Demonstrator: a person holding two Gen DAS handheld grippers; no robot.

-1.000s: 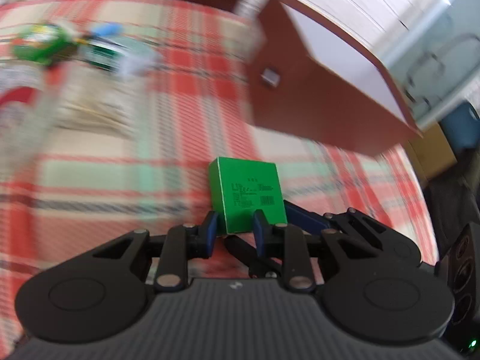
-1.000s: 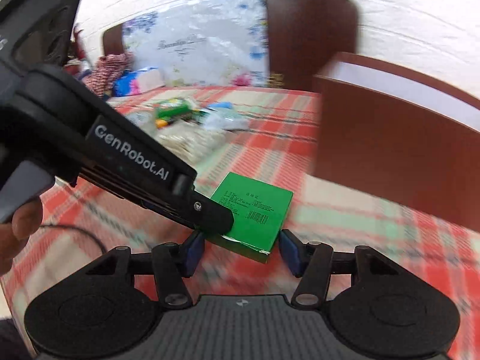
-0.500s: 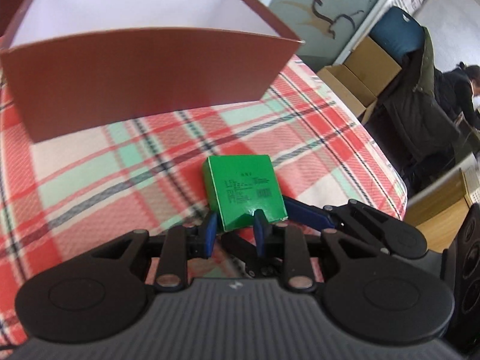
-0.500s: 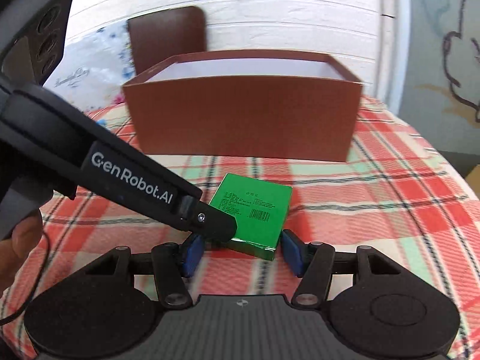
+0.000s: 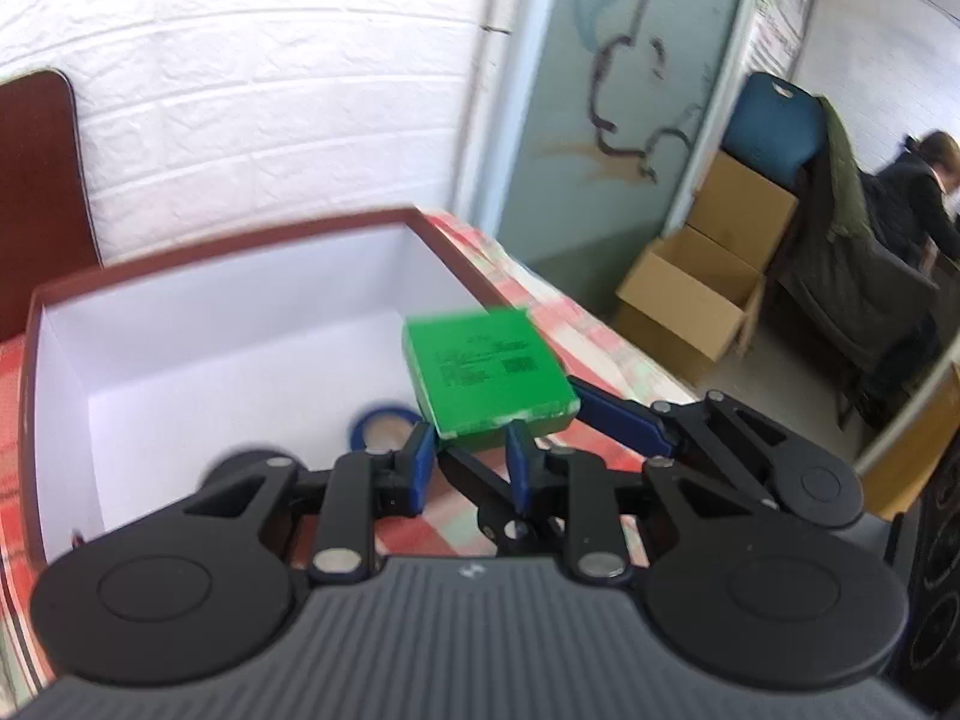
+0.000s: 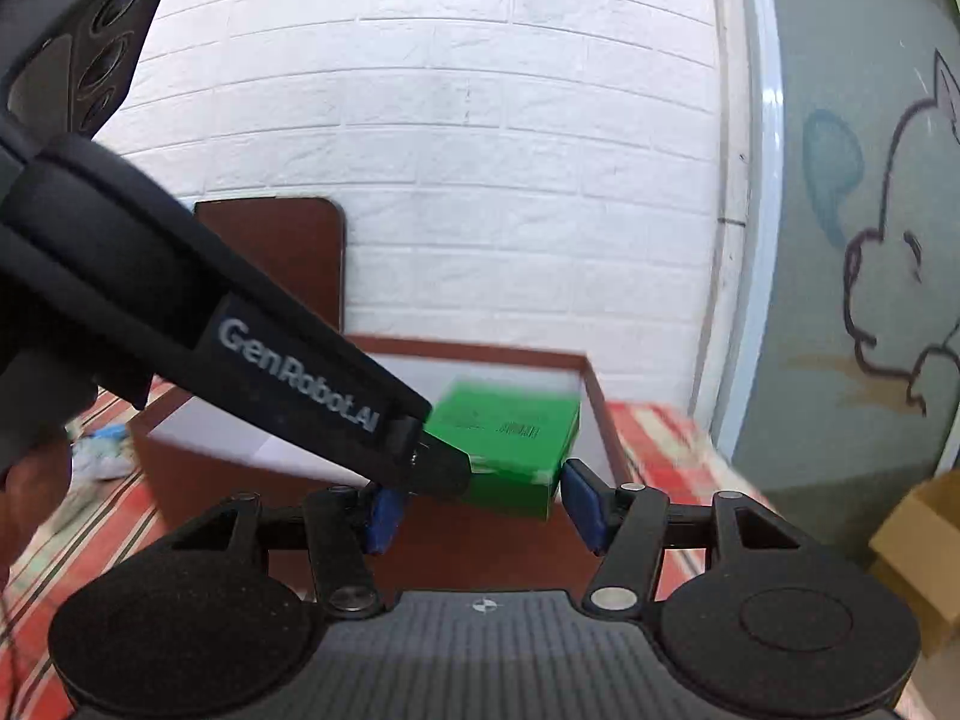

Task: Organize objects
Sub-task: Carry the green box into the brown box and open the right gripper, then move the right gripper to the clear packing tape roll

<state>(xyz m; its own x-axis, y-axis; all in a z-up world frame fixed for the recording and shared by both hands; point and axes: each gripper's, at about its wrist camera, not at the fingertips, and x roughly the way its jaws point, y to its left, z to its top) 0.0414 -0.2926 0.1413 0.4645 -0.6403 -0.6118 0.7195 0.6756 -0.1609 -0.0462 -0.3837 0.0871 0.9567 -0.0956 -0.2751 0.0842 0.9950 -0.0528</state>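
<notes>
Both tongs grip the green box: left tongs [image 5: 467, 457] pinch its near edge, right tongs [image 6: 480, 507] clamp its sides, green box [image 5: 487, 369] held over the brown box's [image 5: 222, 252] rim.

my left gripper [image 5: 468, 453] has the box [image 5: 486, 375] at its near edge, box up off the cloth [image 5: 606, 360], just above the bin's [image 5: 228, 252] right front corner. my right gripper [image 6: 480, 507] straddles the same box [image 6: 510, 438] from the other side. tape roll [image 5: 384, 423] in the bin, by the near wall. bin sits on the cloth, wall [image 6: 480, 150] behind it. cartons [image 5: 690, 300] on the floor, right of the table.
</notes>
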